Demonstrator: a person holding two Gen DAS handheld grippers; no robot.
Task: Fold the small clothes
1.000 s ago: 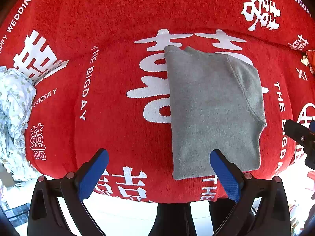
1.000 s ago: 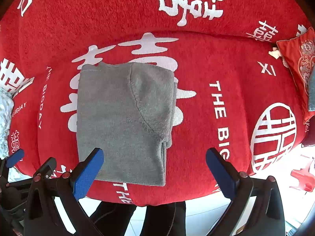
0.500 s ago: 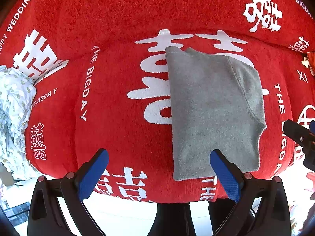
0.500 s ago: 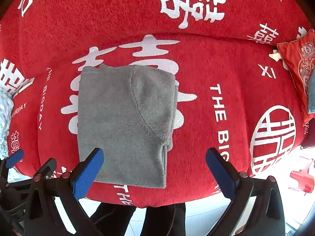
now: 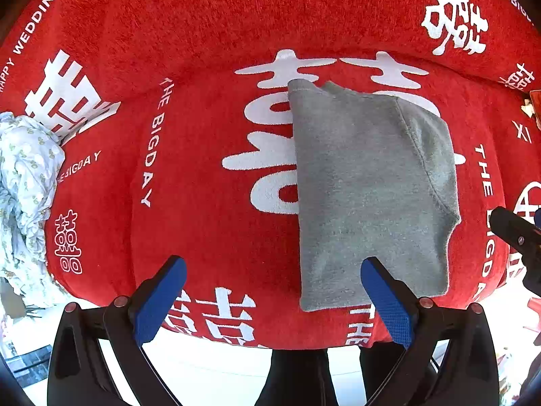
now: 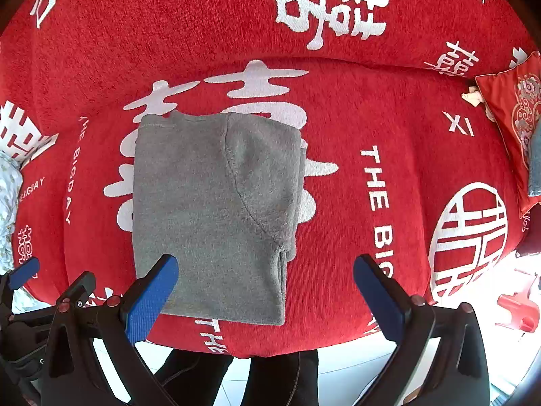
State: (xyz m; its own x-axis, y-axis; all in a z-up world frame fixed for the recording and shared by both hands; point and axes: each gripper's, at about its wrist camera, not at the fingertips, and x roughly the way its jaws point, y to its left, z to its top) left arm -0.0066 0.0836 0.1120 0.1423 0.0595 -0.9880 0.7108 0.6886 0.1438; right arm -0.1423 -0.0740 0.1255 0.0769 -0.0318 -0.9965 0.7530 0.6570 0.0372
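A small grey knit garment (image 5: 365, 189) lies folded into a tall rectangle on the red sofa seat (image 5: 209, 223), one sleeve side folded over on its right. It also shows in the right wrist view (image 6: 213, 209). My left gripper (image 5: 272, 299) is open and empty, held above the seat's front edge, its right pad over the garment's near hem. My right gripper (image 6: 265, 292) is open and empty, above the garment's near edge, its left pad over the near left corner.
A crumpled pale floral cloth (image 5: 23, 196) lies at the sofa's left end. A red embroidered cushion (image 6: 510, 118) sits at the right end. The sofa's front edge drops to a white floor (image 5: 209, 368). A red plastic object (image 6: 517, 308) is on the floor at right.
Both grippers have drifted slightly; the garment sits a little lower in the right wrist view. The garment itself has not moved and both grippers stay open.
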